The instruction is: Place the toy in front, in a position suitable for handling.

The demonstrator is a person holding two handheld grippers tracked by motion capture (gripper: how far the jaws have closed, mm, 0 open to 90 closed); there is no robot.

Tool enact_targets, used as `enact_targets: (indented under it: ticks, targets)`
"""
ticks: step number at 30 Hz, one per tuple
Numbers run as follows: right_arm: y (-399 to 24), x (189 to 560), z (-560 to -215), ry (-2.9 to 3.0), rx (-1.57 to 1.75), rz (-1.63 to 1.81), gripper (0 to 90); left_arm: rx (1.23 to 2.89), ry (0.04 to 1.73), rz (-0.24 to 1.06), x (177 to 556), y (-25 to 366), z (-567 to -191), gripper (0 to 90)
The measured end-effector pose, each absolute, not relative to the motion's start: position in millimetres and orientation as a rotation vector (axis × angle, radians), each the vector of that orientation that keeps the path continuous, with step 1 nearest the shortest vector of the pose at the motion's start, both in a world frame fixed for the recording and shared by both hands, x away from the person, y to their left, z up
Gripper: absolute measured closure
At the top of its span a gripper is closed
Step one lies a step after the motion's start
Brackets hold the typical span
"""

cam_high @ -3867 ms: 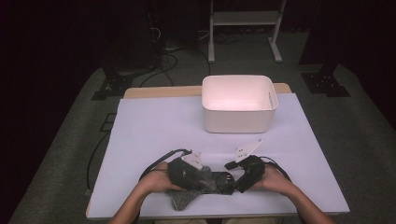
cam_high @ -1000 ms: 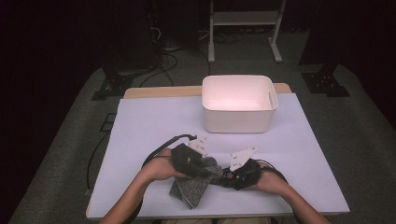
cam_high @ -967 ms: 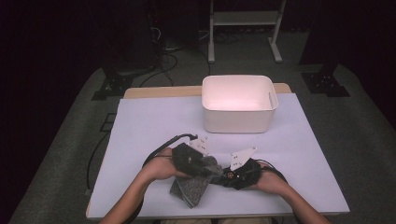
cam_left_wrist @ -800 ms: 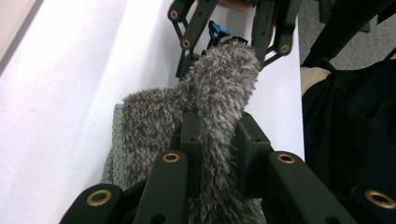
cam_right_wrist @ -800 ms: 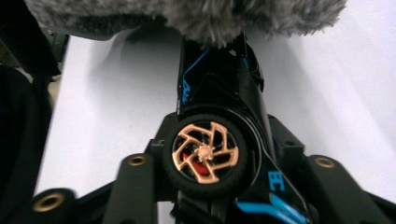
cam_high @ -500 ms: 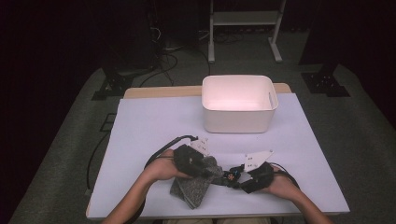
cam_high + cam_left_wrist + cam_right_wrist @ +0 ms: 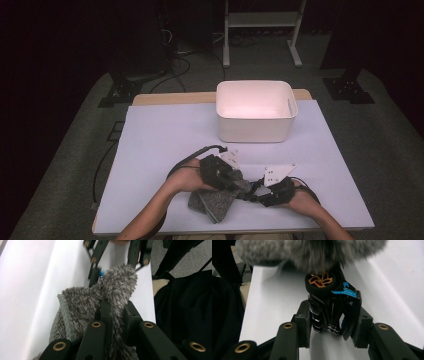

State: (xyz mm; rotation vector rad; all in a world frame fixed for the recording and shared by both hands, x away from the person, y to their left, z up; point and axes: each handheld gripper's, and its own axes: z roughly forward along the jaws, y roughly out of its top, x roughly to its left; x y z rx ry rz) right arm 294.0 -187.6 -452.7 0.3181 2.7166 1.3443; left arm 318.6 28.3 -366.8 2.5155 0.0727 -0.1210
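Note:
A grey fuzzy cloth (image 7: 214, 202) lies at the table's front edge, one end lifted. My left gripper (image 7: 231, 176) is shut on that raised end (image 7: 110, 297); its jaws have just been closing tighter on it. Facing it from the right, my right gripper (image 7: 257, 192) is shut on a small black toy car (image 7: 332, 307) with gold wheels and blue trim. Those jaws have just been closing, with the car between them. The cloth (image 7: 312, 250) touches the car's front wheel. In the left gripper view the right gripper's black arms (image 7: 136, 250) stand just beyond the cloth.
A white plastic bin (image 7: 255, 122) stands at the back right of the white-covered table (image 7: 160, 135). Black cables trail from both grippers across the front of the table. Dark floor and equipment stands surround the table.
Both grippers have shifted a little to the right along the front edge. The left gripper has come closer to the right one, bringing the cloth's raised end against the car.

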Motion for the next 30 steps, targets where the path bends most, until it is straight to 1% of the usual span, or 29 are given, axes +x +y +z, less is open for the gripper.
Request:
enact_targets:
  ticks: [4,7,11,15,18,21,27,30]
  targets:
    - [-188.2,293.7,-454.0,2.707,0.338,1.365,57.0,2.511,0.051,-0.151,322.6,12.1,-368.0,81.0]
    - [-188.3,293.3,-454.4,2.705,0.345,1.368,56.9,2.504,0.064,-0.19,327.3,8.6,-370.9,80.2]
    - [-187.9,292.7,-454.1,2.702,0.338,1.36,57.0,2.495,0.076,-0.188,327.2,17.3,-370.4,80.3]
    - [-187.7,292.2,-454.4,2.698,0.339,1.359,57.0,2.469,0.131,-0.176,331.0,38.9,-371.0,79.7]
    - [-187.3,293.1,-454.5,2.696,0.332,1.358,57.0,2.442,0.154,-0.184,332.4,46.3,-373.2,79.7]
    - [-187.0,293.3,-454.5,2.695,0.331,1.357,56.9,2.448,0.134,-0.183,330.9,39.2,-373.1,79.7]
    - [-186.9,292.4,-454.9,2.69,0.342,1.36,56.9,2.463,0.074,-0.186,330.3,10.2,-372.4,79.6]
    - [-187.0,291.8,-455.4,2.685,0.338,1.361,56.9,2.464,0.075,-0.188,332.1,10.8,-372.9,79.6]
